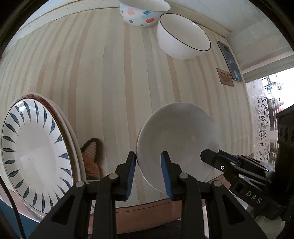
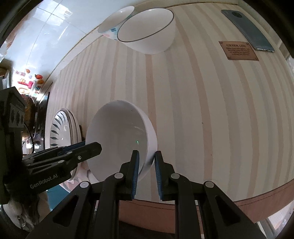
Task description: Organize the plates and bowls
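Observation:
A plain white bowl (image 1: 178,136) (image 2: 117,137) is gripped by its rim from two sides. My left gripper (image 1: 148,159) is shut on the bowl's left rim, one pad inside and one outside. My right gripper (image 2: 147,153) is shut on the opposite rim the same way. Each gripper also shows in the other's view, the right gripper (image 1: 211,156) and the left gripper (image 2: 95,147). Left of the bowl, a blue-leaf patterned plate (image 1: 35,152) (image 2: 62,128) lies on top of another plate. A black-rimmed white bowl (image 1: 182,36) (image 2: 147,31) and a floral bowl (image 1: 143,12) (image 2: 114,23) stand at the far edge.
The striped tablecloth (image 1: 110,82) covers the table. A phone (image 1: 229,60) (image 2: 248,31) and a brown card (image 1: 225,77) (image 2: 238,50) lie at the far right. An orange knitted piece (image 1: 91,156) sits between the plates and the held bowl.

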`<state>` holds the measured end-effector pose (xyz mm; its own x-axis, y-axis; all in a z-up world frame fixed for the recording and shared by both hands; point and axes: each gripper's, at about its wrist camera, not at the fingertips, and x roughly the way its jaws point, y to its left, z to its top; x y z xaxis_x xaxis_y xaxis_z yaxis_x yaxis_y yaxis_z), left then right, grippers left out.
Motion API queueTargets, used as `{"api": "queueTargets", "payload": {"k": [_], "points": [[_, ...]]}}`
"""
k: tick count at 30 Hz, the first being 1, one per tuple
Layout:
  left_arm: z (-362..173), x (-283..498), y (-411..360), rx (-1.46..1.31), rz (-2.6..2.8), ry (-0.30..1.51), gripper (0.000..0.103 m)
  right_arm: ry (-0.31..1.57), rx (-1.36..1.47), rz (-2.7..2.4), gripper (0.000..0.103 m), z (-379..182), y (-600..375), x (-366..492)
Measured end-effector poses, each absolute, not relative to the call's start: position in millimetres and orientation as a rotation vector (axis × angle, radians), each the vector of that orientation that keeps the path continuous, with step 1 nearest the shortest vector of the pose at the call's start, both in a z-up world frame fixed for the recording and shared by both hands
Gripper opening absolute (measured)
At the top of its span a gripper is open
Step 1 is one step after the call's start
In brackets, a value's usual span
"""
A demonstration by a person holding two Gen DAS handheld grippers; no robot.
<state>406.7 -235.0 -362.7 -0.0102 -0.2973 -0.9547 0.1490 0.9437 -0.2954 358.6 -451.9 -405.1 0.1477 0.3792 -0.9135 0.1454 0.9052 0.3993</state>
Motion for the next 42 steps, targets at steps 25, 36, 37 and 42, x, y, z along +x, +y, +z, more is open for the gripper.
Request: {"api": "queueTargets", "payload": {"k": [25,36,37,42], "points": [[-309.1,410.9,-223.8,-0.154,-0.396,1.520,0.027,1.456,0.510,0.190,0.019,-387.4,-466.0,376.6],[-310.8,554.8,-239.6,-0.252,-0.312,1.423,0.030,1.258,0.548,0.107,0.049,-355.8,-515.7,487.2],[-321.1,568.0,-243.5,-0.269,-0.311,1.440,0.030,1.260,0.552,0.099,0.049,-362.0,-518.4,500.6],[-354.9,598.2,-258.5,-0.283,-0.322,1.501,0.030,1.237,0.566,0.064,0.049,-384.7,-522.3,539.3]]}}
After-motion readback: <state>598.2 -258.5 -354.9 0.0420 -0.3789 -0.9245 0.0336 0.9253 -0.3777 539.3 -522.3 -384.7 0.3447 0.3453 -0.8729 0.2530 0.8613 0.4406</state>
